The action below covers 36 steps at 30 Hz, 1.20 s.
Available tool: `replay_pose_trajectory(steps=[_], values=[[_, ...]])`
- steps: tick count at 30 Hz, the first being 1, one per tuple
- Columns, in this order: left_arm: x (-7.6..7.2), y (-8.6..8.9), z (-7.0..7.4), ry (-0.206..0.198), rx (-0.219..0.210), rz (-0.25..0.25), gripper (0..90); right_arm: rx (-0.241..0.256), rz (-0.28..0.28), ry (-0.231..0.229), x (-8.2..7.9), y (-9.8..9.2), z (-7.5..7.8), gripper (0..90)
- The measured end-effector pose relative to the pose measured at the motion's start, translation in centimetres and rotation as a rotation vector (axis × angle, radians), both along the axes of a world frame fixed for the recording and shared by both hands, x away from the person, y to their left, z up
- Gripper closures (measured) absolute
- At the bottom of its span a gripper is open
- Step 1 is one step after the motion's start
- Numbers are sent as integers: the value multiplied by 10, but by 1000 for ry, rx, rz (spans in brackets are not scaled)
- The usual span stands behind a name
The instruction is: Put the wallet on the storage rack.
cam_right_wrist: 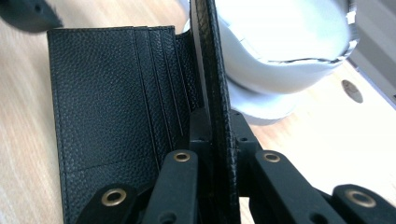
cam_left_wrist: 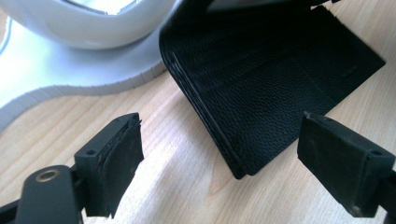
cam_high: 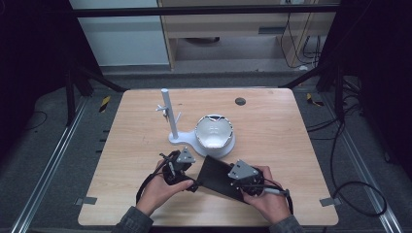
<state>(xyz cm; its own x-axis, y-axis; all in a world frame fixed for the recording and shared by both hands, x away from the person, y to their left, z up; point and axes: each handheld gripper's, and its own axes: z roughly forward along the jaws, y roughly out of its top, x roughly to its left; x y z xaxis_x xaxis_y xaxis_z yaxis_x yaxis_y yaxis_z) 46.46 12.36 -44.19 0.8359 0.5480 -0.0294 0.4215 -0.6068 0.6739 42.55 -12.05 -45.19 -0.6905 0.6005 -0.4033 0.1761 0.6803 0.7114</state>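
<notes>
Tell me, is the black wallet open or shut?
Open. The black leather wallet shows its card slots on the flat half, while the right gripper holds the other flap upright between its jaws.

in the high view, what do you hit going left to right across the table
white stand → left gripper → white bowl → black wallet → right gripper

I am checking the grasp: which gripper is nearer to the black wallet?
Right. The right gripper is shut on a flap of the black wallet; the left gripper is open beside its corner, not touching.
</notes>
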Motion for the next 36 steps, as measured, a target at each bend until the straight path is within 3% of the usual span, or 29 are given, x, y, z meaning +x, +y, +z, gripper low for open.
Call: replay_pose_trajectory(steps=[6, 14, 20, 36], values=[[5, -5, 12, -12, 14, -14, 120, 118, -17, -14, 1, -14, 7, 836], [11, -11, 17, -20, 10, -18, 113, 209, -19, -18, 1, -23, 10, 836], [12, -11, 17, -14, 7, -23, 105, 237, -12, -24, 1, -24, 11, 836], [15, -15, 13, 4, 12, -53, 106, 258, -3, -31, 0, -24, 13, 835]])
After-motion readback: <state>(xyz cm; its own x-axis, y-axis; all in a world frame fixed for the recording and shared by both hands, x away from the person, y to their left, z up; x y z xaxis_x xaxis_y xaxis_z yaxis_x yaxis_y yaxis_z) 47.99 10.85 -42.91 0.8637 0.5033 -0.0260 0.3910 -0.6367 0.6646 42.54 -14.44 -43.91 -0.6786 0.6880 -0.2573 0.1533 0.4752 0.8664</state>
